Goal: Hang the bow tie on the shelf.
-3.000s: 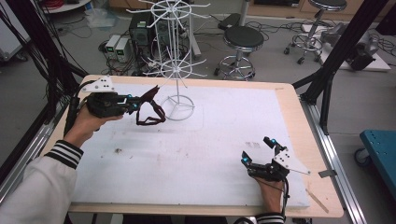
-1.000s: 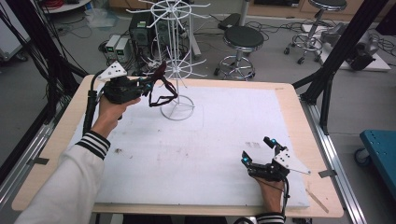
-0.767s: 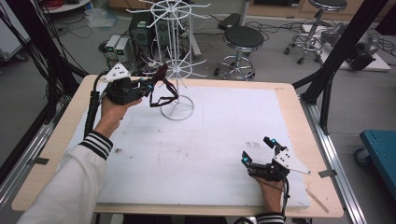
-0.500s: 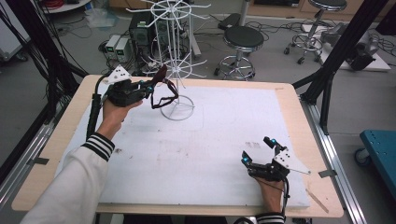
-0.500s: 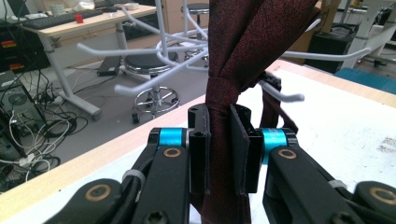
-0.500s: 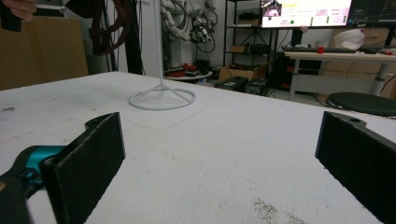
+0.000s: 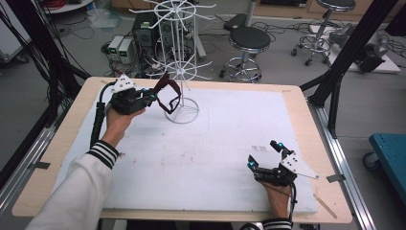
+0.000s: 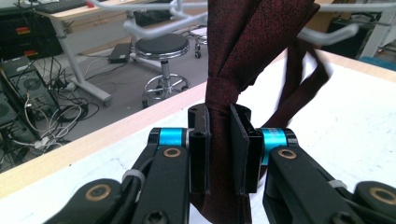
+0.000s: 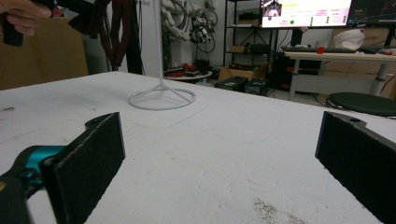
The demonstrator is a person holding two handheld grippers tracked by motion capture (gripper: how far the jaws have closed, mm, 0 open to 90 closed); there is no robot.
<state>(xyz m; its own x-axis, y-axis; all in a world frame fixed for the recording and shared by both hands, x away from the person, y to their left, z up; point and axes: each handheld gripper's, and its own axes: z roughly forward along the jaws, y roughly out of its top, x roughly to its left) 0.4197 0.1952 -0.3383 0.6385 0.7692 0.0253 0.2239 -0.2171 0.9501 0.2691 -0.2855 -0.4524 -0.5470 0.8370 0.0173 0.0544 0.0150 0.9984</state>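
In the high view, the left gripper (image 7: 152,97), arm outstretched, held a dark red necktie (image 7: 170,93) looped just beyond its jaws at the white wire rack (image 7: 179,72); it could slide off a prong. In the left gripper view, jaws were clamped on the tie's folds. In the right gripper view, the right gripper (image 9: 219,163) rested low, jaws wide apart.

no lettering, label or number is sharp enough to read on anything here.
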